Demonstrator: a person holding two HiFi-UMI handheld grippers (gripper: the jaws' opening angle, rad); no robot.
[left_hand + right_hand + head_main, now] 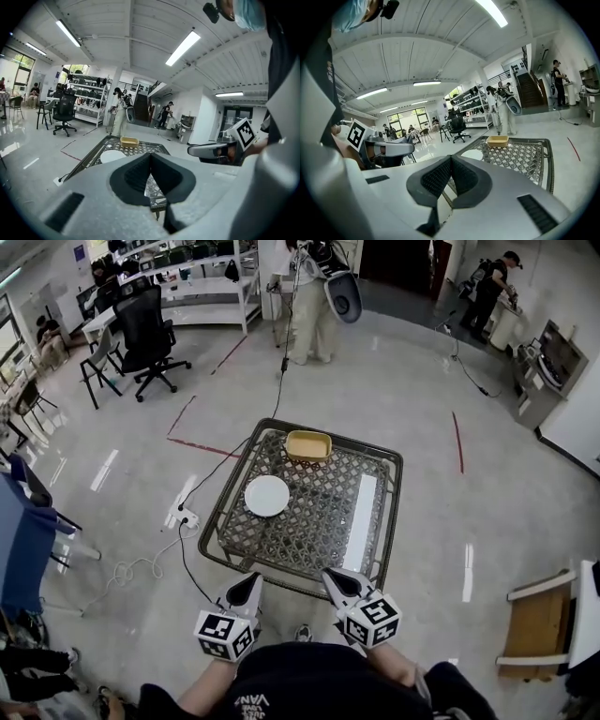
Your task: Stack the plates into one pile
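Table: we look down on a dark metal lattice table (323, 517).
White plate: the round white plate (267, 495) lies flat and alone on the table's left half.
Yellow dish: the shallow rectangular yellow dish (308, 444) sits at the far edge, near the white plate but apart from it, so there is no single pile.
Left gripper: the left gripper (252, 580) has its jaws pressed together on nothing and hovers at the near edge.
Right gripper: the right gripper (335, 578) is likewise closed and empty. We judge both are aimed at the plates.

- Shirt (309, 681): white print, upside down, reads roughly "VAN"; the rest is unclear.
- Left gripper (251, 580) and right gripper (333, 576) cubes: square coded markers, no letters.
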